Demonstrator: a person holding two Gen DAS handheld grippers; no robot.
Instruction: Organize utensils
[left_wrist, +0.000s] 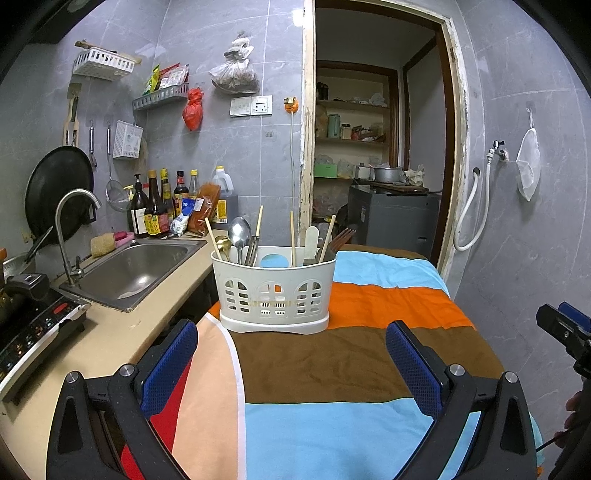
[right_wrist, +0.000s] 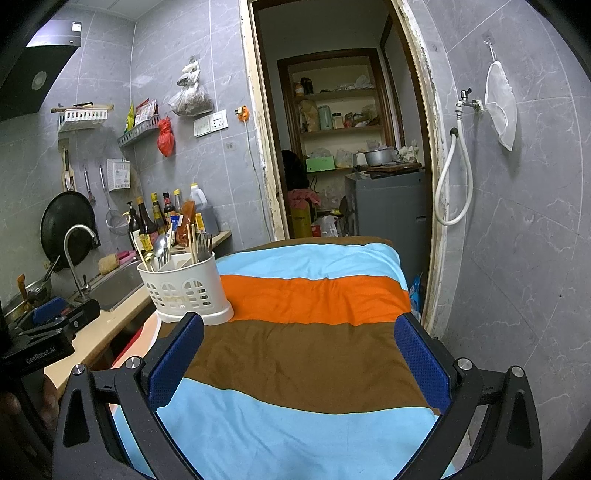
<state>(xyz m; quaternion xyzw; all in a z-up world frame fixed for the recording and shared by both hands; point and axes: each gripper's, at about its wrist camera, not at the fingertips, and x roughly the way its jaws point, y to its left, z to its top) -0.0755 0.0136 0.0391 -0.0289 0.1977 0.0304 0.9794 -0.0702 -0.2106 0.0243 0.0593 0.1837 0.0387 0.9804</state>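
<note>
Currently: left gripper (left_wrist: 291, 363) spread wide, holding nothing | right gripper (right_wrist: 299, 360) likewise | utensil caddy (left_wrist: 274, 291) ahead on striped cloth (left_wrist: 332, 369), unobstructed.

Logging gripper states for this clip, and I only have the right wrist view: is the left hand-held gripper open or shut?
Observer: Open. The left hand-held gripper has its jaws spread wide with nothing between them.
Reviewer: What is it aimed at?
Observer: The white utensil caddy sits straight ahead of it, centred in its view, on the striped cloth.
Reviewer: Anything in the caddy I can't make out from here?
Observer: A pale flat spatula stands upright toward the caddy's right side.
</note>
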